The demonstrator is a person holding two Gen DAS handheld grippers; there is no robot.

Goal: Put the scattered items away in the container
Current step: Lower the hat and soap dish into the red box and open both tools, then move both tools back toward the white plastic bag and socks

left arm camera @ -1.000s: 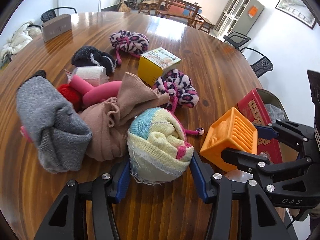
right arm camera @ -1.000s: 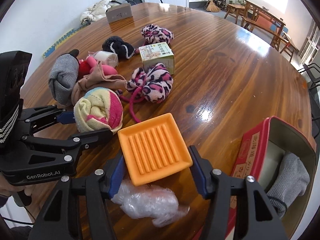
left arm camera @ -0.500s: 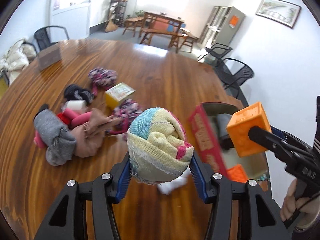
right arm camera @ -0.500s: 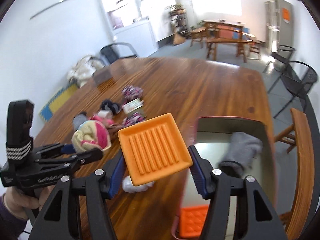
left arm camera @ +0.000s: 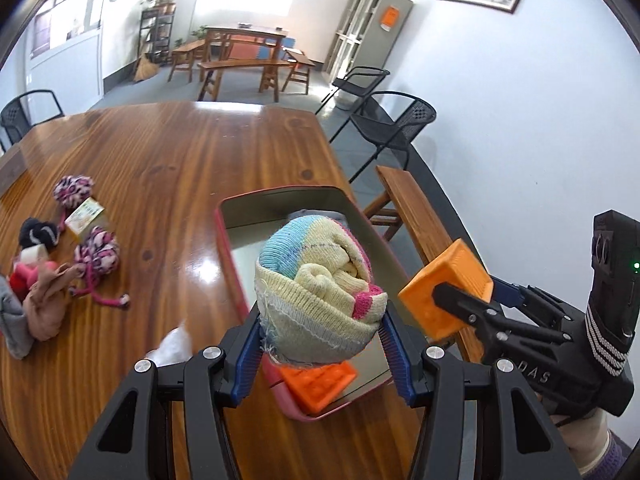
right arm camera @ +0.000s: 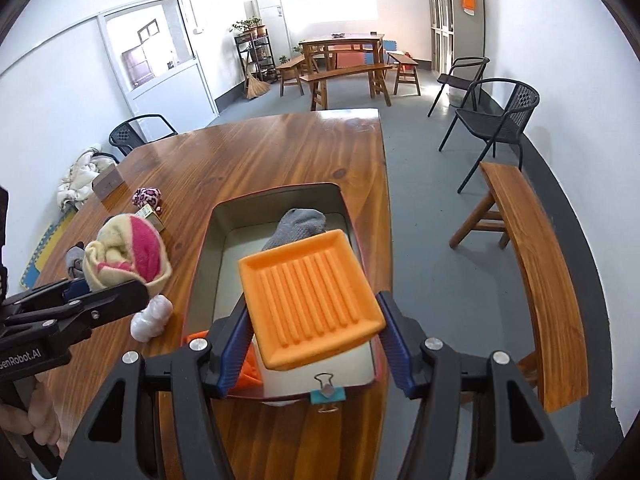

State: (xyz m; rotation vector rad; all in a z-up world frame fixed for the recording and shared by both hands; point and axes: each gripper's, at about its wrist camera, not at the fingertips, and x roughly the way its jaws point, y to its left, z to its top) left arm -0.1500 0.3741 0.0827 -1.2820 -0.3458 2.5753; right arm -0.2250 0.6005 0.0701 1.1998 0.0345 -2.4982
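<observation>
Orange soap-dish-looking tray (right arm camera: 310,298) is clamped between the blue pads of the right gripper (right arm camera: 312,344), and it's hanging right over the container (right arm camera: 280,194), that red-sided tin sitting at the table (right arm camera: 260,148) edge. So the drop target is basically straight below and a touch ahead of the jaws. Tray is tilted, far edge higher, ribbed face up.

Left gripper (left arm camera: 322,344) has its jaws pinched on the rolled knit hat (left arm camera: 316,292) (pastel blue, cream, pink bits). From its own camera the hat is over the near half of the container (left arm camera: 280,194). From the right camera, though, the hat (right arm camera: 128,258) looks like it's out over the bare table to the left of the tin wall, so I honestly can't tell if it's fully above the opening.

Inside the tin already: a grey sock (right arm camera: 298,224) at the far end and another orange piece (left arm camera: 318,382) in the near corner. The tin's long axis runs away from both cameras, so there's free floor in the middle.

My guess: right hand is better lined up, just lower and let go. Left hand probably wants to nudge rightward first.

Left on the table: leopard-print pom things (left arm camera: 98,254), a small yellow box (left arm camera: 84,214), and a white crumpled wad (right arm camera: 151,318) just beside the tin.
</observation>
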